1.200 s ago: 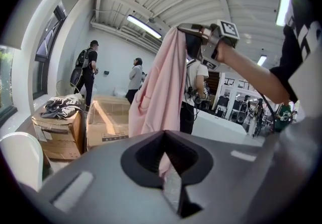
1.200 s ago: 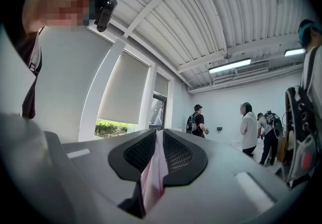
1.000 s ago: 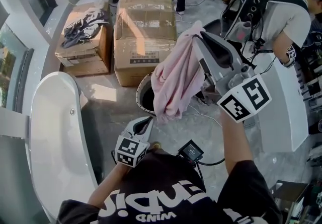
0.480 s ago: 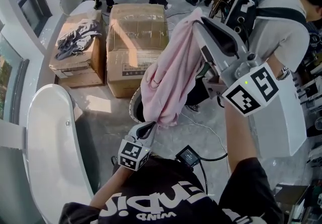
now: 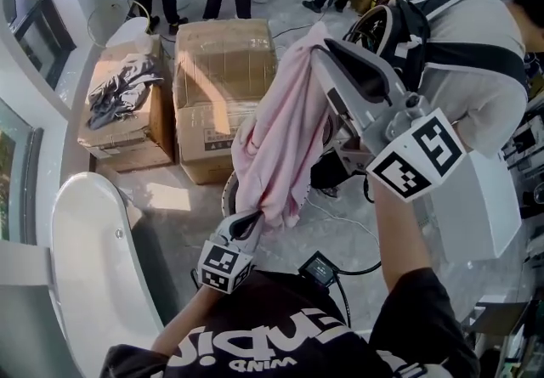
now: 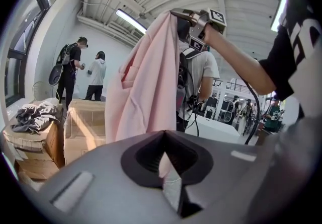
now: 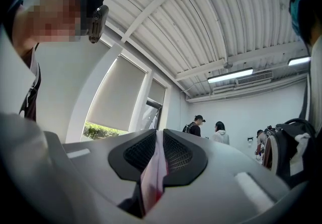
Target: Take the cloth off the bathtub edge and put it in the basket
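A pink cloth (image 5: 285, 126) hangs in the air, its top pinched in my right gripper (image 5: 321, 38), which is raised and shut on it. The cloth's bottom hem reaches my left gripper (image 5: 252, 220), and a fold of pink fabric sits between its closed jaws (image 6: 163, 140). In the left gripper view the cloth (image 6: 146, 82) drapes down from the right gripper (image 6: 187, 16). Pink fabric also shows between the right gripper (image 7: 158, 136) jaws. The dark round basket (image 5: 226, 191) stands on the floor behind the cloth, mostly hidden. The white bathtub (image 5: 93, 266) lies at the left.
Two cardboard boxes (image 5: 219, 70) stand beyond the basket, and the left one (image 5: 119, 117) has grey clothes on top. A person with a backpack (image 5: 476, 53) stands close at the right beside a white fixture (image 5: 480, 206). Several people stand at the back. A cable (image 5: 340, 215) trails on the floor.
The hanging cloth has drifted left over the basket, which it now mostly hides. The cloth's lower end has come down onto my left gripper.
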A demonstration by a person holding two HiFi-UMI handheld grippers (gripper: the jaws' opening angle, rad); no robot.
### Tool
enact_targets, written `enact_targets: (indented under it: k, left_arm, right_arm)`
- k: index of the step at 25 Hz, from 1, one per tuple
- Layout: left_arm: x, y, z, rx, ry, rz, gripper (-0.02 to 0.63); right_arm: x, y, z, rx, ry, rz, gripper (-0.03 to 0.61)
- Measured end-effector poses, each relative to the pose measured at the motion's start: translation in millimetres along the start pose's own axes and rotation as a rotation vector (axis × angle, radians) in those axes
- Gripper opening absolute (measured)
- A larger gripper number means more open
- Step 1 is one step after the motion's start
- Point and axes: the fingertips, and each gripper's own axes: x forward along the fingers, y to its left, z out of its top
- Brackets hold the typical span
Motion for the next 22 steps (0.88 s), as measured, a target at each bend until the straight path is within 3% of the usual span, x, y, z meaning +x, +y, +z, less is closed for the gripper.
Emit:
enact_targets:
  k: [8, 16, 22]
  left_arm:
    - [5.1, 26.7, 23.1, 0.016, 0.025, -0.078, -0.003]
    - [16.5, 65.8, 26.0, 0.034, 0.064, -0.112, -0.003]
    - [25.1, 85.8, 24.5, 0.033, 0.069, -0.091, -0.003]
  right_arm:
    - [21.6, -11.1, -23.0, 0.000, 0.039, -0.060, 0.057]
    - [18.4, -21.5, -87.5, 0.054, 0.099, -0.137, 0.057]
    - [10.0, -11.3, -137.9, 0.079, 0.148, -0.145, 0.057]
